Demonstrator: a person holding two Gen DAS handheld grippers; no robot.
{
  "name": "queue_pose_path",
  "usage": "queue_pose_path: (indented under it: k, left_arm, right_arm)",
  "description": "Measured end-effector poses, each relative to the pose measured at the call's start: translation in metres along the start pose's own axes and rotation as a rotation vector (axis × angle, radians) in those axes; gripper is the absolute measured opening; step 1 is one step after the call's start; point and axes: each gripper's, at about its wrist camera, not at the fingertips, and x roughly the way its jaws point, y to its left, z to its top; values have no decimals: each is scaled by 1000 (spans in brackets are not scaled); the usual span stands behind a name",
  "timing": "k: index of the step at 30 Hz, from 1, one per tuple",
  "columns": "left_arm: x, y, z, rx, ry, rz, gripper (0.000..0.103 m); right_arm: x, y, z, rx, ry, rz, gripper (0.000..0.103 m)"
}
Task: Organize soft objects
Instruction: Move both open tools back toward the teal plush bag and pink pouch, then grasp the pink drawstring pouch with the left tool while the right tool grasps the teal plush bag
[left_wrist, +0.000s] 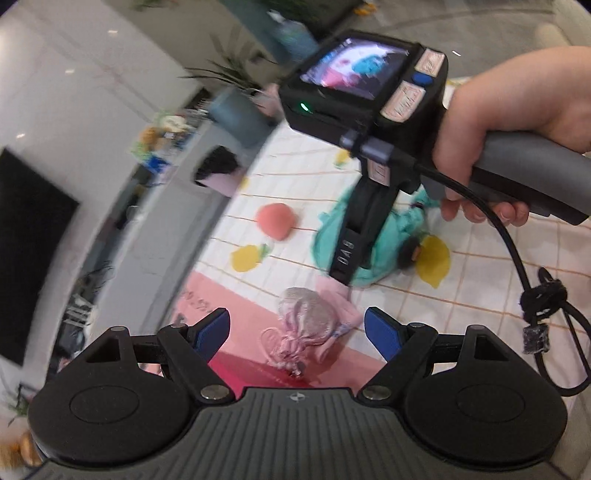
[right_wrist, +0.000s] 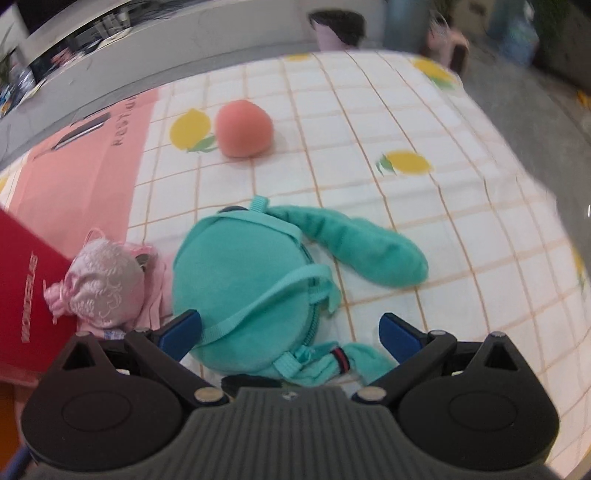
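Observation:
A teal plush bag (right_wrist: 243, 288) with long floppy ears lies on the lemon-print cloth, and my right gripper (right_wrist: 290, 330) hovers open with its blue fingers on either side of the bag's near edge. A pink embroidered pouch (right_wrist: 101, 282) sits just left of it on a folded pink cloth. A peach-coloured soft ball (right_wrist: 243, 129) rests farther back. In the left wrist view my left gripper (left_wrist: 297, 332) is open above the pink pouch (left_wrist: 308, 317); beyond it lie the teal bag (left_wrist: 332, 240) and the ball (left_wrist: 276, 220). A hand holds the right gripper's handle (left_wrist: 517, 173).
A red paper bag (right_wrist: 26, 295) and a pink paper bag (right_wrist: 85, 166) lie at the cloth's left side. The checked cloth (right_wrist: 424, 129) with yellow lemons covers the table. Beyond the far edge stand plant pots (left_wrist: 236, 114), a dark screen (left_wrist: 26, 251) and shelves.

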Motion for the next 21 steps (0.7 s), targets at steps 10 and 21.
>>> queue_pose_path:
  k: [10, 21]
  left_arm:
    - [81, 11, 27, 129, 236, -189, 97]
    - [134, 20, 37, 30, 354, -180, 76]
  right_arm:
    - [10, -21, 1, 103, 36, 29, 101]
    - [10, -21, 2, 96, 36, 24, 101]
